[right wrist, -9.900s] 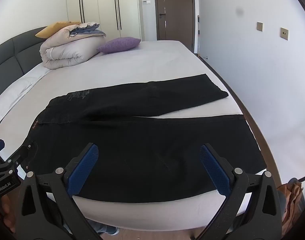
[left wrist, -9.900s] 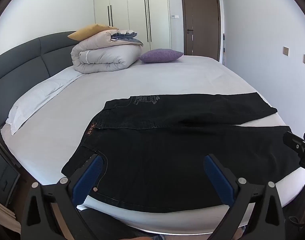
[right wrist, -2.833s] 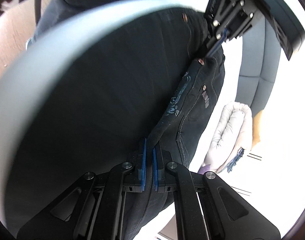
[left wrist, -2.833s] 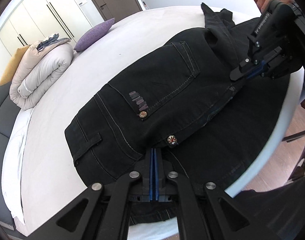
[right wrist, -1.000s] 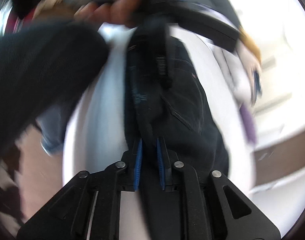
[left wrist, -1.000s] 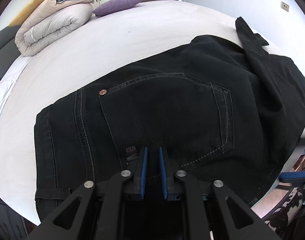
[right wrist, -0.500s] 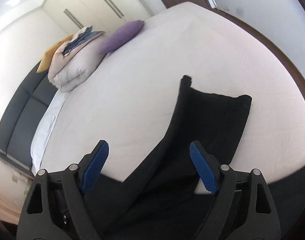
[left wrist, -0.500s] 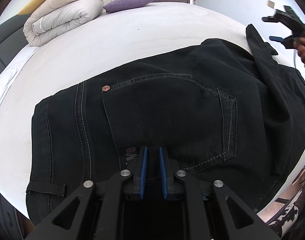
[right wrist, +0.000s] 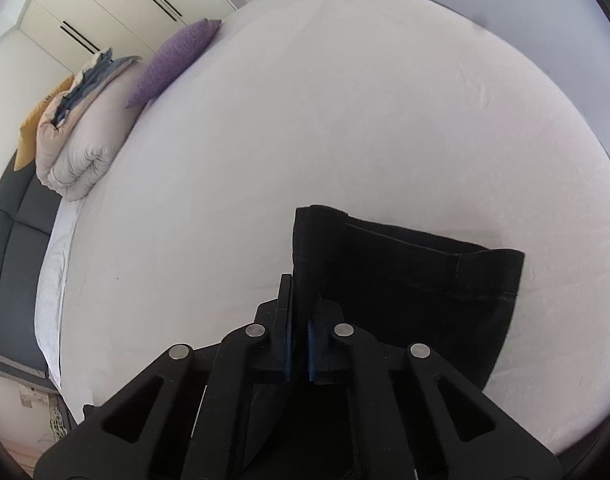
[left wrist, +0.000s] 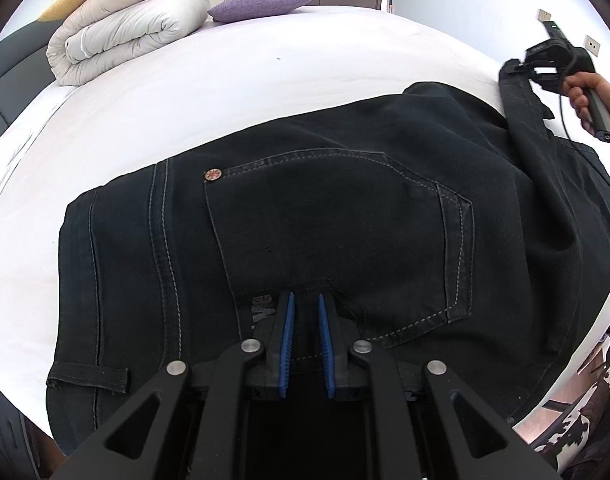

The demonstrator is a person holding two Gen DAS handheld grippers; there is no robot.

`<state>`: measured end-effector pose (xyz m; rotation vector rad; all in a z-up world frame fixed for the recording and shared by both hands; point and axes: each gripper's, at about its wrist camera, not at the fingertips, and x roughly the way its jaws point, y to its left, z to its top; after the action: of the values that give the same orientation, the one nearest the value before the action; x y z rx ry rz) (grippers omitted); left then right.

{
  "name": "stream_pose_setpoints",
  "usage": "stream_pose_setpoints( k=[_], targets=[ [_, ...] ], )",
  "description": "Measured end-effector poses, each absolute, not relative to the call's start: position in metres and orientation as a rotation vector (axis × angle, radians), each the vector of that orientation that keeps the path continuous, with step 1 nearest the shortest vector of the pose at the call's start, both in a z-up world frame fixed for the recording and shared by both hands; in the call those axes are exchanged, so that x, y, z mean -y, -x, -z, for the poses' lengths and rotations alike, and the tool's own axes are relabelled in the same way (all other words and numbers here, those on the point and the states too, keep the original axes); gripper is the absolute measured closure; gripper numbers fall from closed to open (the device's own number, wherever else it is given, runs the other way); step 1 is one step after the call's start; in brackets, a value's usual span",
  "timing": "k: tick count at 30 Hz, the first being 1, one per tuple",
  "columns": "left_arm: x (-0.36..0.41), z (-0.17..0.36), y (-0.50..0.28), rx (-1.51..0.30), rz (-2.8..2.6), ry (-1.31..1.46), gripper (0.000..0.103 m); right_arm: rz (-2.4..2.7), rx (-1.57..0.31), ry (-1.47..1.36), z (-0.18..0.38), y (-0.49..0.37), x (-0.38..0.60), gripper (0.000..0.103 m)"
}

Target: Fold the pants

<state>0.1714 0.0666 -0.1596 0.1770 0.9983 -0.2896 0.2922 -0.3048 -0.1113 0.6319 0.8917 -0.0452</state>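
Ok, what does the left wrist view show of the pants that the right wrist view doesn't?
Only the left wrist view shows the back pocket, the belt loop and the person's right hand holding the right gripper at the far leg end. Only the right wrist view shows the leg hem up close, with the jaws shut on its left edge. Both show the black pants on the white bed, the rolled duvet and the purple pillow.
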Motion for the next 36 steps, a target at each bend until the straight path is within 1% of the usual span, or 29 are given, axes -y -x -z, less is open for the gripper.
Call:
stream_pose_setpoints(
  k=[4, 7, 10, 13, 16, 18, 21, 28, 36],
  targets=[
    [-0.066, 0.160, -0.171, -0.994, 0.290, -0.176, 0.090, 0.050, -0.769, -0.668, 0.076, -0.235, 0.330, 0.101],
    [-0.066, 0.160, -0.170, -0.992, 0.292, -0.167, 0.090, 0.089, -0.693, -0.738, 0.063, -0.165, 0.353, 0.101],
    [-0.069, 0.160, -0.171, -0.996, 0.298, -0.155, 0.090, 0.148, -0.648, -0.812, 0.066, -0.084, 0.375, 0.101],
    [-0.071, 0.158, -0.174, -1.006, 0.309, -0.148, 0.090, 0.218, -0.627, -0.903, 0.084, -0.007, 0.394, 0.101],
    [-0.076, 0.157, -0.178, -1.022, 0.320, -0.119, 0.090, 0.275, -0.630, -0.955, 0.110, 0.046, 0.394, 0.101],
    [-0.078, 0.156, -0.180, -1.032, 0.322, -0.109, 0.090, 0.302, -0.623, -0.998, 0.136, 0.065, 0.396, 0.101],
    [-0.079, 0.153, -0.181, -1.042, 0.316, -0.107, 0.090, 0.307, -0.615, -1.087, 0.157, 0.077, 0.402, 0.101],
    [-0.079, 0.150, -0.183, -1.045, 0.288, -0.099, 0.089, 0.283, -0.610, -1.160, 0.178, 0.102, 0.404, 0.101],
    [-0.077, 0.151, -0.182, -1.043, 0.281, -0.101, 0.089, 0.254, -0.590, -1.243, 0.199, 0.098, 0.415, 0.101]
  ],
)
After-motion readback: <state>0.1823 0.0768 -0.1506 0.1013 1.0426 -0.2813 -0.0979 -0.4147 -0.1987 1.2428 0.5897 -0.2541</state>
